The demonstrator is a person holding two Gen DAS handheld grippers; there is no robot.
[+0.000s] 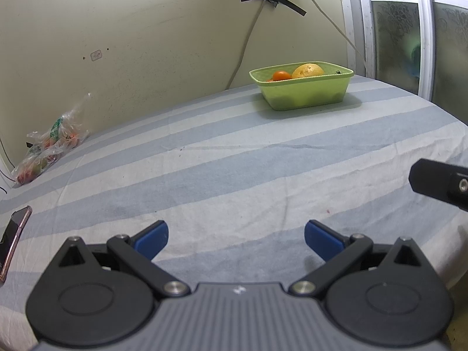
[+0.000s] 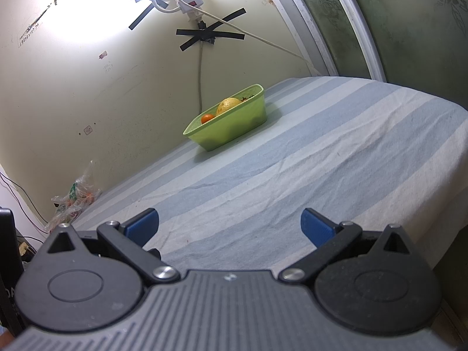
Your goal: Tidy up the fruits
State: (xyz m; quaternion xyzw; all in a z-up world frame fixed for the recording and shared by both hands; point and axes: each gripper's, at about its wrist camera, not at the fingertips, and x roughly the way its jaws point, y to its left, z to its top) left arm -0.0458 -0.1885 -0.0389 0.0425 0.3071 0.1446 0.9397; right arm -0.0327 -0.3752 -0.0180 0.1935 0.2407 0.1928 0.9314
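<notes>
The fruits are found in two places. A large yellow citrus fruit and a small orange fruit, perhaps a mandarin or a tomato, lie inside a light green plastic tub, which stands on the striped bed sheet near the far wall. A dark stem or leaf is just visible at the tub's far end, and what it belongs to cannot be told. Well apart from the tub, at the left edge of the bed against the wall, a crumpled clear plastic bag is seen, with orange, red and greenish fruit showing dimly through it.

The left gripper is held low over the near part of the sheet with its blue pads spread wide, and nothing is held between them. The right gripper is likewise spread and empty, and is aimed from the right toward the tub. Part of its black body is seen at the right edge of the left wrist view.

The step in hand is judged to be an approach, with no fruit yet taken up. The sheet between grippers and tub is bare of fruit, so the next move is judged to call for a reach to the bag, which would have to be opened or steadied by one claw while a fruit is drawn out by the other. A pink-cased phone lies at the left edge.
</notes>
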